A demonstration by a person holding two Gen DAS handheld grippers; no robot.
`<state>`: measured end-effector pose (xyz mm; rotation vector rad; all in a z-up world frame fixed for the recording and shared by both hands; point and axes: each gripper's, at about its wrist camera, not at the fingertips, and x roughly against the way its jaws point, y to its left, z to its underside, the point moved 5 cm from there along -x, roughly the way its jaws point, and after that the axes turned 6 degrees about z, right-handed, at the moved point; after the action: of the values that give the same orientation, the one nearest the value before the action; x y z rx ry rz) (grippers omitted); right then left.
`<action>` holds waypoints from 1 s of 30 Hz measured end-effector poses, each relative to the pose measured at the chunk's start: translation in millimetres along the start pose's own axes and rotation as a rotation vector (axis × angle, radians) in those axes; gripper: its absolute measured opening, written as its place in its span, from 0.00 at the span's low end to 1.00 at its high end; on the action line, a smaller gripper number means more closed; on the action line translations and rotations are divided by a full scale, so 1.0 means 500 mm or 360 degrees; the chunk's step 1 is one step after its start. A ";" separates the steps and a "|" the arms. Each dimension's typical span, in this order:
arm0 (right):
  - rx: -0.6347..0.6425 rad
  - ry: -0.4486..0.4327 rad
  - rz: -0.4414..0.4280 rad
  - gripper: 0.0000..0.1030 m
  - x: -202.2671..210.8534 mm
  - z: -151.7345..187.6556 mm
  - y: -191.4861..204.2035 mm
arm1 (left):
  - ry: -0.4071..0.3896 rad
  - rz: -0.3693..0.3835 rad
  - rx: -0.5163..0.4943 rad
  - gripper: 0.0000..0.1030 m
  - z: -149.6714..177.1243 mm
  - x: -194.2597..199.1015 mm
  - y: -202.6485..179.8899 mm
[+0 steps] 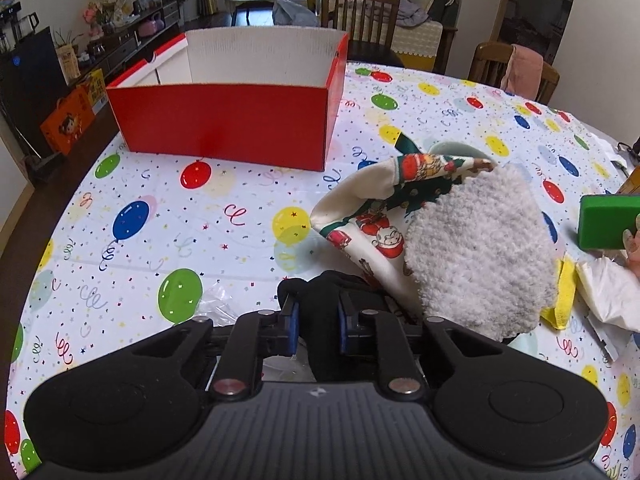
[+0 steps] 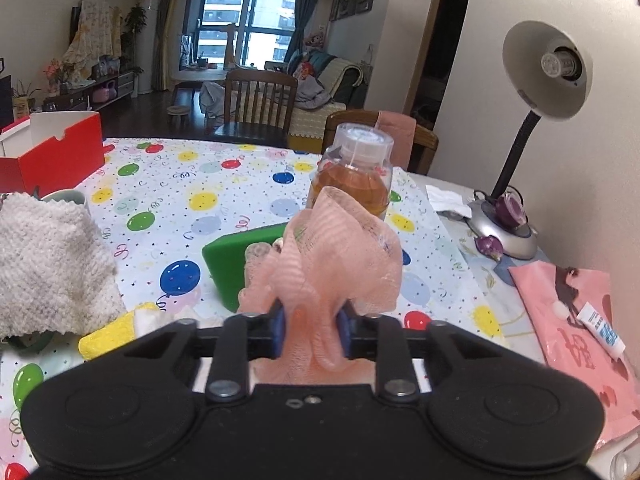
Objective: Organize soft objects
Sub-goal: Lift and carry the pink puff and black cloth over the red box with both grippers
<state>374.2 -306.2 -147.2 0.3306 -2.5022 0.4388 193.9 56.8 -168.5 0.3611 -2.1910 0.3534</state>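
My left gripper (image 1: pixel 316 330) is shut on a black soft cloth (image 1: pixel 320 300) low over the balloon-print tablecloth. An open red box (image 1: pixel 224 120) with a white inside stands ahead to the left. Right of the gripper lies a fluffy white towel (image 1: pixel 480 256) over a Christmas-print cloth (image 1: pixel 360 216). My right gripper (image 2: pixel 310 330) is shut on a pink mesh bath puff (image 2: pixel 332 256), held above the table. A green sponge block (image 2: pixel 240 264) sits just behind the puff; it also shows in the left wrist view (image 1: pixel 608 222). The white towel (image 2: pixel 48 264) and red box (image 2: pixel 56 156) lie to its left.
A bottle of amber liquid (image 2: pixel 356 172) stands behind the puff. A desk lamp (image 2: pixel 520 160) and a pink bag (image 2: pixel 576 332) with a small tube are at the right. A yellow cloth (image 1: pixel 564 292) and white tissue (image 1: pixel 612 292) lie by the towel. Wooden chairs (image 1: pixel 360 16) ring the table.
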 end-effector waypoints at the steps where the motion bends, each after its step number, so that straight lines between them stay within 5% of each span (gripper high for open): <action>1: -0.0005 -0.0010 -0.0009 0.17 0.004 -0.002 -0.002 | -0.0003 -0.0002 -0.0005 0.17 0.000 0.003 -0.001; 13: -0.0014 -0.0161 -0.0141 0.09 0.094 -0.044 -0.033 | -0.0060 0.0027 0.0058 0.15 -0.006 0.052 0.006; 30: 0.0020 -0.0288 -0.0548 0.09 0.190 -0.171 0.034 | -0.0222 0.0065 0.0077 0.15 -0.079 0.181 0.031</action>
<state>334.5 -271.0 -29.4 0.8224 -2.5448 0.2953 163.6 73.7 -74.6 0.3779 -2.3321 0.4156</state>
